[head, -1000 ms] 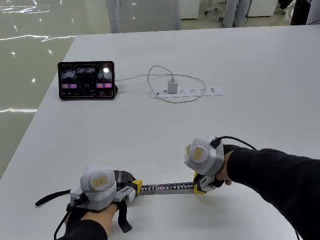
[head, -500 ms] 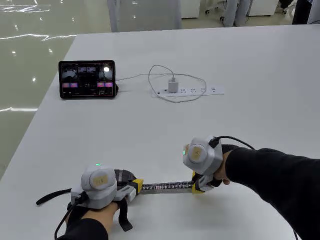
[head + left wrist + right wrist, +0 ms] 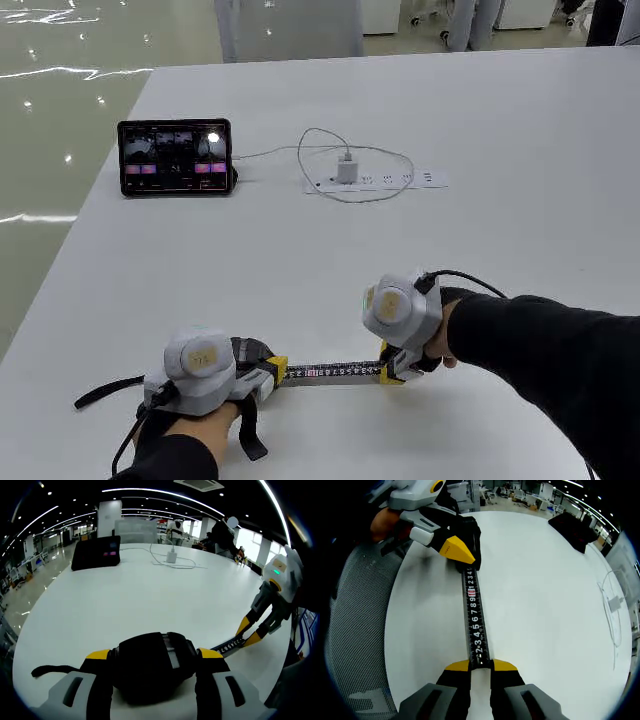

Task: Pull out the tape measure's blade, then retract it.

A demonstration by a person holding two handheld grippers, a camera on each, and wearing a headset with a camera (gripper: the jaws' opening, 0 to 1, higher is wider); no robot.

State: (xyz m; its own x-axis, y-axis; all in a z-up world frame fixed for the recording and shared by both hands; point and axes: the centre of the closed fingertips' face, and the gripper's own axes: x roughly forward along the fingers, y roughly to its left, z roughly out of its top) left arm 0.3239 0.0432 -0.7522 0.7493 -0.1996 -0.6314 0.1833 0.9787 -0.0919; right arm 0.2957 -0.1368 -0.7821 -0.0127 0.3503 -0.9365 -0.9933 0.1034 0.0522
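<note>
Low centre of the head view: left gripper (image 3: 268, 372) clamps the black rounded tape measure case (image 3: 152, 672) on the white table (image 3: 400, 250), right gripper (image 3: 481, 666) pinches the tip of its numbered metal blade (image 3: 474, 610); best kept straight, flat, unhurried.

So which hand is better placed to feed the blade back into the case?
Right: the right tongs grip the blade at its free end and can guide it back, while the left tongs just clamp the case.
</note>
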